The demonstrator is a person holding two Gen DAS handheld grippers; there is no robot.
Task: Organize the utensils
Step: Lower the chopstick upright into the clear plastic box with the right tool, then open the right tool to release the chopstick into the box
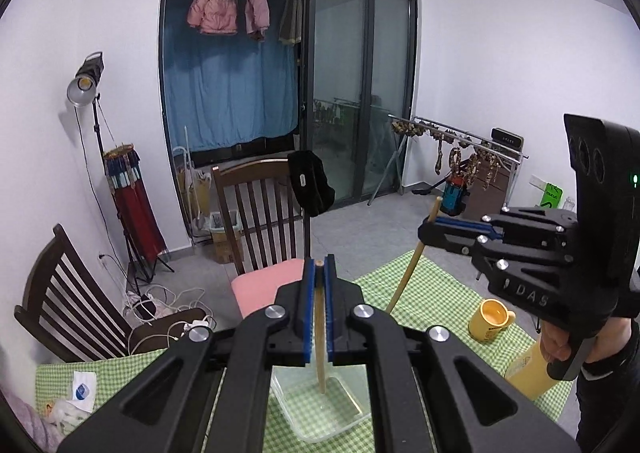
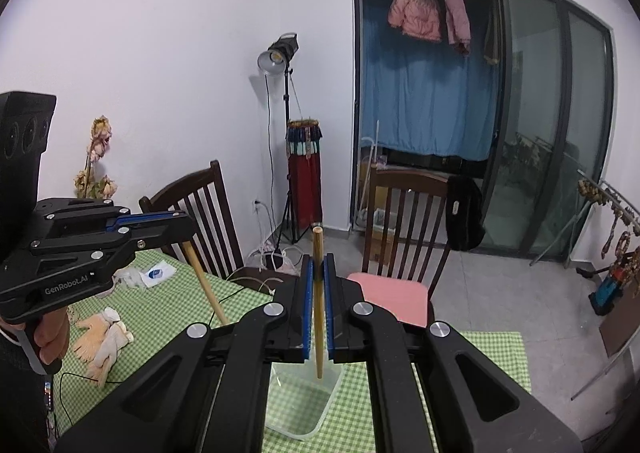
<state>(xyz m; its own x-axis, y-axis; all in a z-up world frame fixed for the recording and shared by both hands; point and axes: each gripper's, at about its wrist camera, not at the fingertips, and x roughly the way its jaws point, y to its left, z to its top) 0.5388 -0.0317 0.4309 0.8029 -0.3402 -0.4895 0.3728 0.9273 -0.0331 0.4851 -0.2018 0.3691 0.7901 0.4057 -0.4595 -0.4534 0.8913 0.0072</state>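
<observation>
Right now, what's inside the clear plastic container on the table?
The clear container looks empty: the green checked cloth shows through its base. The chopstick in the left gripper hangs above it. The gripper hides its near part.

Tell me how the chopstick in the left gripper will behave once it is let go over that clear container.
The wooden chopstick, clamped in the left gripper, looks stiff and light, so it should drop straight. It looks round and smooth, so it may roll on the flat floor of the clear container. The container's walls look low, so a slanted stick may lean over the rim.
</observation>
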